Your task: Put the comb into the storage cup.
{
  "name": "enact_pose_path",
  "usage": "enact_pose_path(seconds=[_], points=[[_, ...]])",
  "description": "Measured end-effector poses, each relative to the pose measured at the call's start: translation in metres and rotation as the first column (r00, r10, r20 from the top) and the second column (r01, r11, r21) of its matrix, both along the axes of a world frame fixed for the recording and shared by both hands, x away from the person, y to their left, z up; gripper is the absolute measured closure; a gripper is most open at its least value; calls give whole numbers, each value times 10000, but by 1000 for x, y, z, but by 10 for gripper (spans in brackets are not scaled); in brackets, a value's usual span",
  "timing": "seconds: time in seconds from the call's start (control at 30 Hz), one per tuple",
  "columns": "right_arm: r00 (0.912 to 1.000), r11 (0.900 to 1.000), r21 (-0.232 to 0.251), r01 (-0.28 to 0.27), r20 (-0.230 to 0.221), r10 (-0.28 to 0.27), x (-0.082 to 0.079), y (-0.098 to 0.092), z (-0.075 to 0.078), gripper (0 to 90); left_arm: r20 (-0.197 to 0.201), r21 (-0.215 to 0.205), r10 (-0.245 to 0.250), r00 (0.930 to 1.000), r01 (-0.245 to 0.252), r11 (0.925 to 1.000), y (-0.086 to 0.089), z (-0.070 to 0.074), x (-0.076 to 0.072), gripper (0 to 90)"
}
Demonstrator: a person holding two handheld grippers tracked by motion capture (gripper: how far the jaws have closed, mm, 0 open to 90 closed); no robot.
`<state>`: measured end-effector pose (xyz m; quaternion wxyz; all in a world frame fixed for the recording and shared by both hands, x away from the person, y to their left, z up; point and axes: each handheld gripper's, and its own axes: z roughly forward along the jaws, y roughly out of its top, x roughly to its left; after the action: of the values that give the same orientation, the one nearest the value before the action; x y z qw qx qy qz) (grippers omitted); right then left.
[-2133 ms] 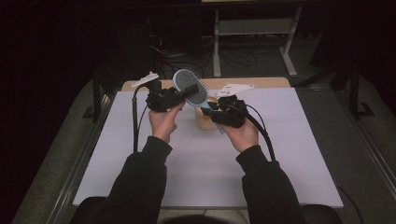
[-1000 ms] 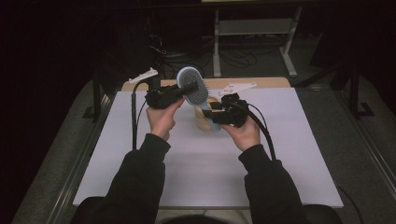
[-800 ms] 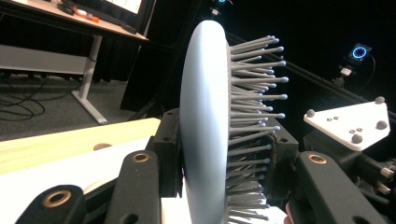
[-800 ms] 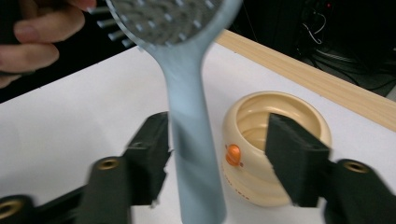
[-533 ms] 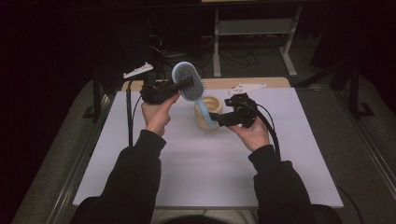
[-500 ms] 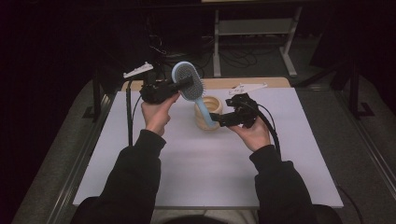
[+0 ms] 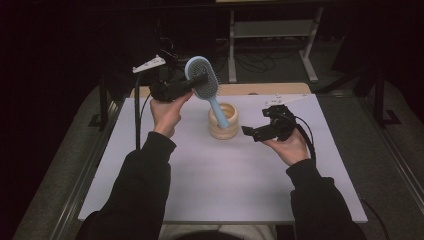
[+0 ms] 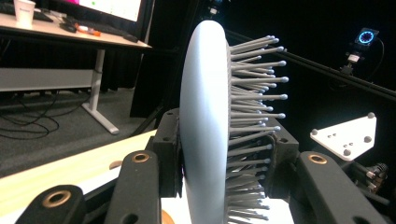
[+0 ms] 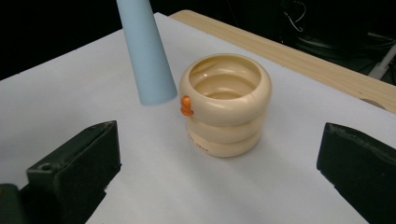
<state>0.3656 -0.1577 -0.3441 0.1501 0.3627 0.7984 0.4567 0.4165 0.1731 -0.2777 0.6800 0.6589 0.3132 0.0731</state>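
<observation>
Left gripper (image 7: 192,82) clamps the blue hairbrush (image 7: 202,80) by its head, handle hanging down toward the cream holder (image 7: 223,121) mid-table — probably lining it up to drop in. Right gripper (image 7: 257,132), jaws just opened wide and empty, sits right of the holder — out of the way.

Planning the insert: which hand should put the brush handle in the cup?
Left. The left gripper already clamps the hairbrush head, handle hanging at the cup. The right gripper is open, beside it.
</observation>
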Motion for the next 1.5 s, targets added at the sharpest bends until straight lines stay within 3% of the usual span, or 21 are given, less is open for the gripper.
enact_pose_path(seconds=[0.37,0.8,1.23,1.4,1.5], points=[[9995,9986,434,303,33,-305,-9,-39,-11,0,404,575,-43,9992,20,9983,-5,16,8,579],[9970,9941,791,748,126,-760,-22,-75,-26,0,600,595,10,9982,-46,9982,-4,23,17,578],[9916,9870,961,1290,-69,-1290,-39,-106,-46,0,784,888,134,9968,-204,9958,-4,23,34,577],[9897,9848,1003,1415,57,-1428,-49,-118,-51,0,813,988,160,9966,-240,9948,-8,20,41,577],[9879,9823,1102,1515,152,-1541,-56,-126,-53,0,874,1253,159,9960,-269,9917,-13,16,44,577]])
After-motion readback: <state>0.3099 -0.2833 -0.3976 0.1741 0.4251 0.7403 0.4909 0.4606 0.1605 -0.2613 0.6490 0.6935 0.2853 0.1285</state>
